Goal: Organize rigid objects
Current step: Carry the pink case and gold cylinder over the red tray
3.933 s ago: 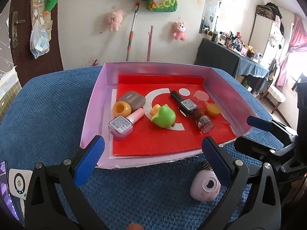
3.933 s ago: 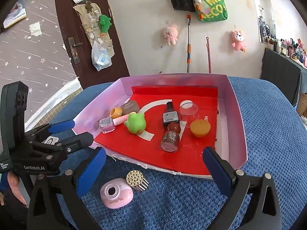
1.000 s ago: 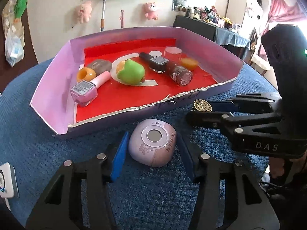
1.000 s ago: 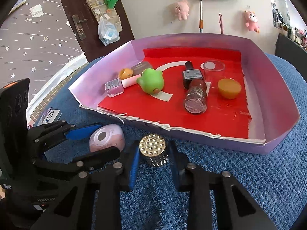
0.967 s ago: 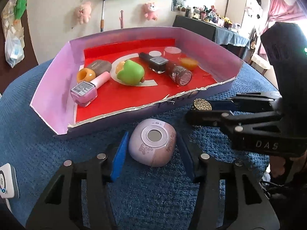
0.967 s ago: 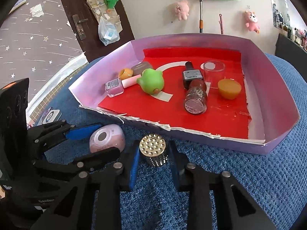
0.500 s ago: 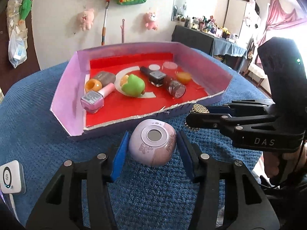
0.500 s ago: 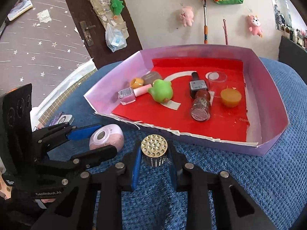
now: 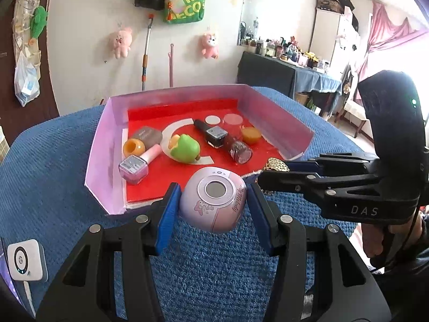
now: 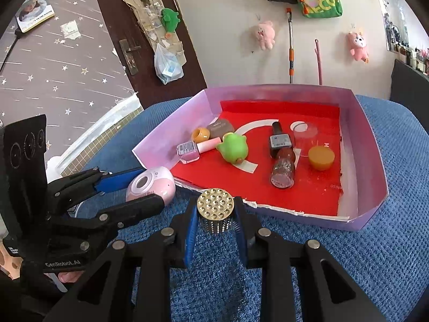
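Observation:
My left gripper (image 9: 213, 206) is shut on a round pink device (image 9: 213, 204) with a grey lens, held above the blue cloth just in front of the tray's near edge. My right gripper (image 10: 215, 216) is shut on a small gold studded cylinder (image 10: 215, 208), also lifted off the cloth. The pink-walled tray (image 9: 97, 145) with a red floor lies beyond both. In it are a green toy (image 9: 185, 149), a pink nail polish bottle (image 9: 135, 167), a black bottle (image 9: 213, 134), a glitter bottle (image 9: 240, 151) and an orange cup (image 10: 321, 157). The right gripper (image 9: 278, 167) also shows in the left wrist view.
Blue textured cloth (image 10: 375, 255) covers the table. A white square gadget (image 9: 25, 260) lies at the near left edge. An orange ring (image 9: 133, 147), a grey pebble (image 9: 147, 135) and a clear cup (image 10: 305, 135) also sit in the tray. A hand (image 9: 380, 244) grips the right tool.
Both grippers have risen with their objects, lifting the pink device and the gold cylinder off the cloth. The tray now looks lower and farther in both views.

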A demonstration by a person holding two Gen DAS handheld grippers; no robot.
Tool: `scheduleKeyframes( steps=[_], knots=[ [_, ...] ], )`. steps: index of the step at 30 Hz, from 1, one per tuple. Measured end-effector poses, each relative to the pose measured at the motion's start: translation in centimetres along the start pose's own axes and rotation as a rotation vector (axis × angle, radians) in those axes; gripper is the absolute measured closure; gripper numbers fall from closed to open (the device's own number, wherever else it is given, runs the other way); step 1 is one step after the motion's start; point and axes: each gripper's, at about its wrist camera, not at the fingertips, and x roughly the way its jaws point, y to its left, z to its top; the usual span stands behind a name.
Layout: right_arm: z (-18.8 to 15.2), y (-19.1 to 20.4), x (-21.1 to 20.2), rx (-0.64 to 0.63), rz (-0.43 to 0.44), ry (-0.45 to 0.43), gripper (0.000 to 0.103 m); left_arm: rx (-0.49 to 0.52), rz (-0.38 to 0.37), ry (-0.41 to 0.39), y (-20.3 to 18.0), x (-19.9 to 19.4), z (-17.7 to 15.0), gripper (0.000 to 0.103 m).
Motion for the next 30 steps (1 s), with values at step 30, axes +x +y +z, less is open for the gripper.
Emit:
scheduleKeyframes(
  steps=[30],
  knots=[
    [2.4,-2.0,2.8,0.013,-0.038,0.023,0.076,-0.058,0.025,0.043,2.9,4.2,2.3,0.054]
  ],
)
